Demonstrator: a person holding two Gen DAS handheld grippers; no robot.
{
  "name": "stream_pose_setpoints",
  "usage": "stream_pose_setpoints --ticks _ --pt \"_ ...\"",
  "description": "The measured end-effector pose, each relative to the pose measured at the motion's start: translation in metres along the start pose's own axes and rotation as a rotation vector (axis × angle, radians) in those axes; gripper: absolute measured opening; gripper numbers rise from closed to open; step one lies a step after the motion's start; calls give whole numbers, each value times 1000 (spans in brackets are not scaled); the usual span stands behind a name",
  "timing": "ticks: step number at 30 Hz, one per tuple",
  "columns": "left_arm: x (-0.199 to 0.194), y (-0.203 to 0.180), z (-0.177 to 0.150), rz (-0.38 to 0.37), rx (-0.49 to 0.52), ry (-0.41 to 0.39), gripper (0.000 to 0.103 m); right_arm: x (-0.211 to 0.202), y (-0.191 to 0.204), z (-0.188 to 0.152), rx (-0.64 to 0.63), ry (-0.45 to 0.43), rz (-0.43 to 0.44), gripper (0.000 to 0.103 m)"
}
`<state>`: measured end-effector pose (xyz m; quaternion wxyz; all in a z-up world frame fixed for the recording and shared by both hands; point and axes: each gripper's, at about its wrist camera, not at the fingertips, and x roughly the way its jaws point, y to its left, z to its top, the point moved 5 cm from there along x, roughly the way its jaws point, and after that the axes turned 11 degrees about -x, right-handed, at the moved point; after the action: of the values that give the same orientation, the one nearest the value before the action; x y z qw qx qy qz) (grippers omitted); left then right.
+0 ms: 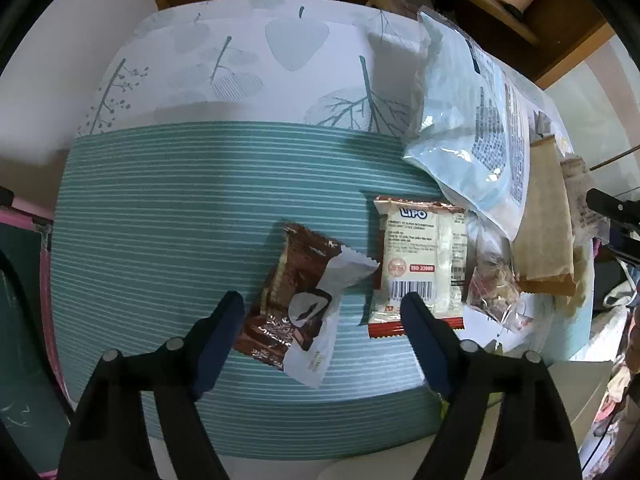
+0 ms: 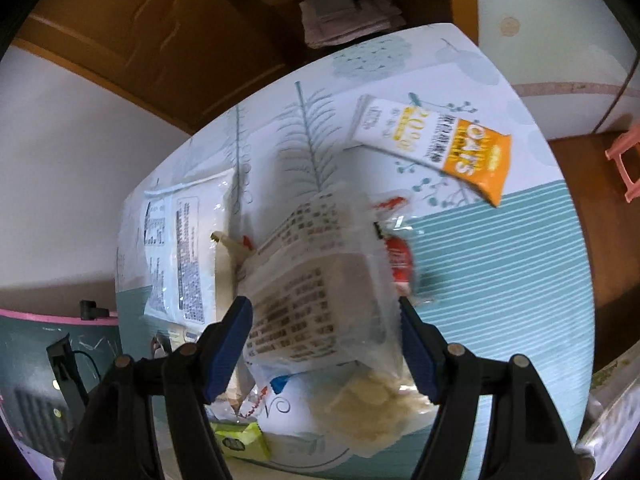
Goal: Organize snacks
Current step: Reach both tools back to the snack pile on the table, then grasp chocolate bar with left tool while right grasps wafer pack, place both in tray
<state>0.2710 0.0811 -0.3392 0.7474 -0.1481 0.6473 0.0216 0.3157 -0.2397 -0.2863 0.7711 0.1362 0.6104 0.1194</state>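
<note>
In the left wrist view a brown chocolate snack pack (image 1: 292,300) with a torn white flap lies on the teal striped tablecloth (image 1: 180,220). My left gripper (image 1: 320,314) straddles it, open, with neither pad touching it. The right finger overlaps the bottom of a white LIPO biscuit packet (image 1: 420,256) beside it. In the right wrist view my right gripper (image 2: 322,312) stands open around a clear bag with a printed label (image 2: 316,280). The bag fills the gap between the fingers and looks blurred. Pale crackers (image 2: 372,404) show through underneath.
A large light blue bag (image 1: 468,128), a tan packet (image 1: 544,220) and a clear bag of nuts (image 1: 496,288) crowd the table's right side. An orange-and-white OATS packet (image 2: 432,140), a green packet (image 2: 240,440) and a red wrapper (image 2: 400,260) lie nearby. A pink stool (image 2: 626,168) stands on the floor.
</note>
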Motion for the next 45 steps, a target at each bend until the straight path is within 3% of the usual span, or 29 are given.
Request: stream_pose_setpoints --ticks 6,8,11,16,20,31,39,45 --pt "7 1 0 15 6 29 60 1 16 -5 -38 4 55 45" --pt "7 -2 0 43 23 18 42 -1 21 -7 -56 -3 59 39" --pt "7 -5 -1 59 37 11 34 -8 33 -11 -94 -24 62 33" --pt "-1 -2 -4 44 2 -17 32 -21 50 -13 -154 -60 12 31" --pt "-30 -9 -10 33 -10 -80 31 -39 52 -14 -160 -100 13 31" --pt "-177 -51 -51 -53 95 -326 31 -133 69 -35 -203 -271 18 31" --pt "-267 -64 -112 -145 104 -427 31 -213 90 -83 -258 -399 9 32" --pt "-293 -69 -160 -160 114 -461 31 -259 107 -133 -317 -454 17 32"
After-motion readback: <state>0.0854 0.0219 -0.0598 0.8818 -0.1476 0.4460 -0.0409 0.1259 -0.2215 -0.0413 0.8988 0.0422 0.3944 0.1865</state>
